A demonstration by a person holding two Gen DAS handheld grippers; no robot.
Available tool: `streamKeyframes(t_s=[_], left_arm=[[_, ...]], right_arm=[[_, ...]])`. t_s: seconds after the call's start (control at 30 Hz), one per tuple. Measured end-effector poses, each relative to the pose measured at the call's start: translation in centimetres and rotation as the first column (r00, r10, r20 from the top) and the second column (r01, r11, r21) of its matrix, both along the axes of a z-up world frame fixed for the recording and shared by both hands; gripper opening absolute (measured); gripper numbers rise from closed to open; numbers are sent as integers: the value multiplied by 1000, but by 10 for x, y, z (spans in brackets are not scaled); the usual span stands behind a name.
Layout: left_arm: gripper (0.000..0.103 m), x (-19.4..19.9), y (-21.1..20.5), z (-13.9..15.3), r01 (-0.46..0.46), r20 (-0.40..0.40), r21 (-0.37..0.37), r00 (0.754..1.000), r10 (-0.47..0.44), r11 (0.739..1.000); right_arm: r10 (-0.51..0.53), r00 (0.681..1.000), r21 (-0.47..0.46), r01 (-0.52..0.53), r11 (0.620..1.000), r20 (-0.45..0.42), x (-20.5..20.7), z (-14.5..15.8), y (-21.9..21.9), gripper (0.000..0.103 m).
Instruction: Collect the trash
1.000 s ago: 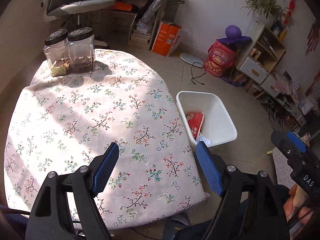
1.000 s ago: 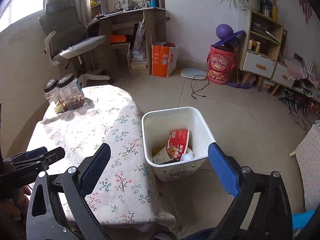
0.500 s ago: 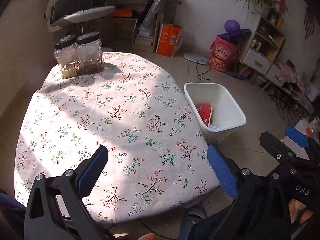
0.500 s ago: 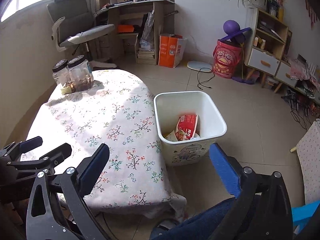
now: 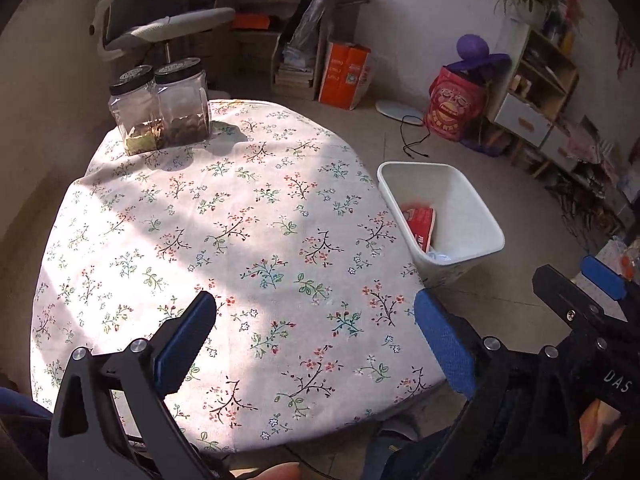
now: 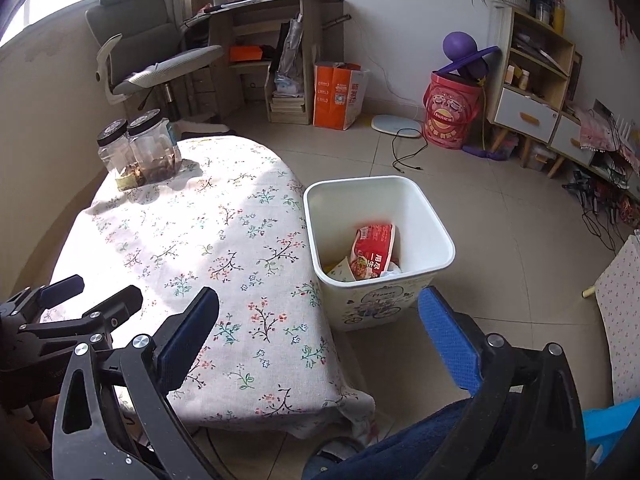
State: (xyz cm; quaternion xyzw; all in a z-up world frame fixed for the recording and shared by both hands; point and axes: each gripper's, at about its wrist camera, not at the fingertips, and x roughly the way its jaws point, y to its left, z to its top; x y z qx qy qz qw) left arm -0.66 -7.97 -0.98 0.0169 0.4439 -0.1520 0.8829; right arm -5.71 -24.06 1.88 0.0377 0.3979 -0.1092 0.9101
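Hard daylight from window far-left of the grippers; soft shadow bands across floral white tablecloth. Fisheye bends edges, corners vignetted black. Focus sharp, red wrapper slightly blurred.

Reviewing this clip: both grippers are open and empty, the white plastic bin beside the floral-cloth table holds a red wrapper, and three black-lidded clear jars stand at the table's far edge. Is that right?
Not quite: there are two black-lidded clear jars, not three, as the left wrist view shows. The rest holds: the left gripper and right gripper are open and empty, and the white plastic bin beside the floral-cloth table holds a red wrapper.
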Motion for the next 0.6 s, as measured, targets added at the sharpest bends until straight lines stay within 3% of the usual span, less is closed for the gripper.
streamKeyframes(t_s=[0.6], left_arm=[[96, 4, -2, -3, 4, -9, 2, 1000, -4, 1000]], right_arm=[[-4, 1000, -20, 4, 1000, -25, 0, -6, 0, 96]])
